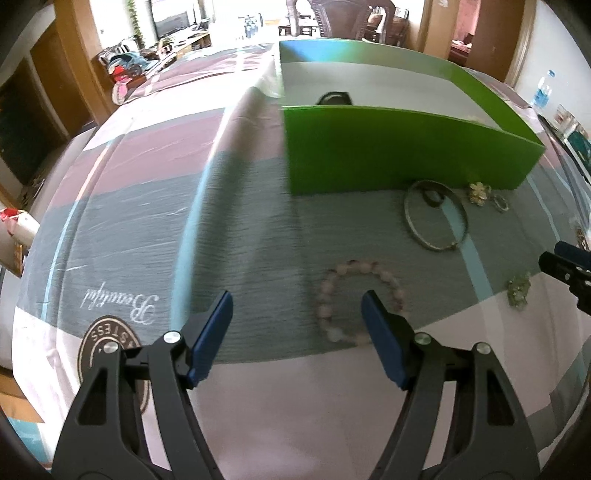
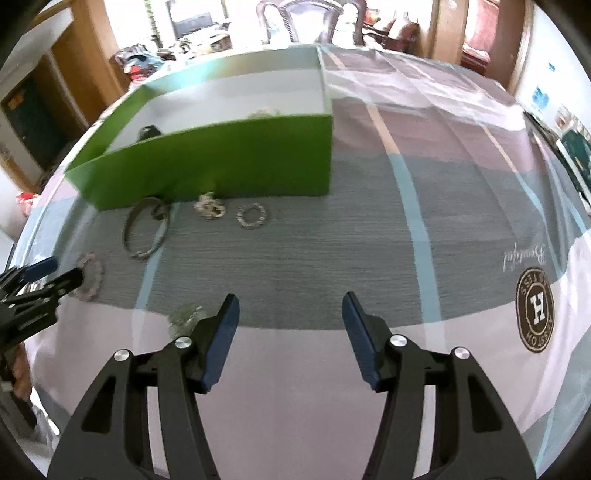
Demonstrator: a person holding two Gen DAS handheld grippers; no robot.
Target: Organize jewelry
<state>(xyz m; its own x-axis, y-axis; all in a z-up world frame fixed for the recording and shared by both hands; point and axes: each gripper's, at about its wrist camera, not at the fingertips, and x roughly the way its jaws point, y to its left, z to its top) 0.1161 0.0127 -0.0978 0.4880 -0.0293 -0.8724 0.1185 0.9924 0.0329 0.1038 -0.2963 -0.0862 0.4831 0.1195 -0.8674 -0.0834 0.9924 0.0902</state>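
A bright window (image 1: 258,18) is seen at the far end. Dark carved wooden chairs (image 2: 314,22) are placed beyond the cloth-covered table (image 2: 461,122). Wooden door frames (image 1: 70,48) are located far left.

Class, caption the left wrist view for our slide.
Open left tool poised beside a pink bead bracelet, green box beyond.

I saw a bright green cardboard box (image 1: 399,147) with a white inside, standing on a bedsheet (image 2: 369,240) banded in grey, mauve-pink and pale blue stripes with a brown round logo. The pale pink bead bracelet (image 1: 360,302) lay on grey; my gripper pads (image 1: 212,336) were dark blue.
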